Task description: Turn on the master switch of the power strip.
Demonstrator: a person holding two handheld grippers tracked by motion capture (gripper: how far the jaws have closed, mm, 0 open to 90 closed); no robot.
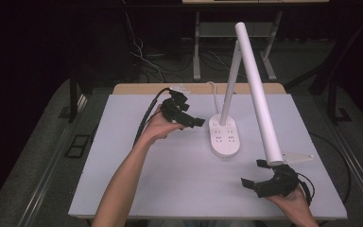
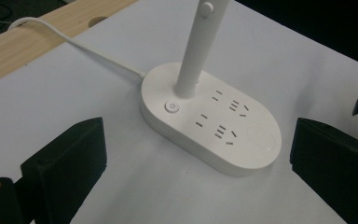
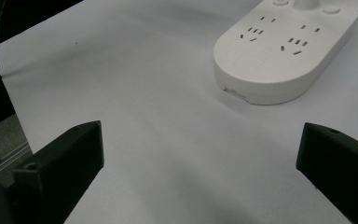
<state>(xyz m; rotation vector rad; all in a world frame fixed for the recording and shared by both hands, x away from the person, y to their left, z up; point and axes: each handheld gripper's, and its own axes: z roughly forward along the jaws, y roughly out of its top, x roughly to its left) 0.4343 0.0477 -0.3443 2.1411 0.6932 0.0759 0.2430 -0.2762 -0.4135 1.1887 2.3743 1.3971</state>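
scene: white table [image 1: 137, 189], one desk lamp with oval socket base [image 1: 225, 135], both grippers near it
lamp base: mid-table, slightly right of centre, flat on surface; also seen at [image 2: 209, 123] and [image 3: 286, 49]
lamp stem: thin upright post [image 1: 230, 85] rising from rear of base
lamp head: long white tube [image 1: 259, 92], slanting down toward near-right, lower end just above right gripper
power button: round, on base beside stem [image 2: 171, 107], untouched
cord: one white cable [image 2: 74, 44] from base rear off far table edge
left gripper: [image 1: 189, 118] left of base, near but apart; jaws spread wide, nothing between; base framed ahead in left gripper view
right gripper: [image 1: 257, 177] near-right of table, below tube end; jaws spread, holding nothing; base well ahead in right gripper view
progress: early, judged; approach only, no contact with lamp, button or tube
left to do: likely closing in on base or button with left, grasping or adjusting tube with right; which one unclear
counts: lamps 1; socket groups on base 4; buttons on base 1, small knob on stem 1; cords 1; grippers 2; hands 2
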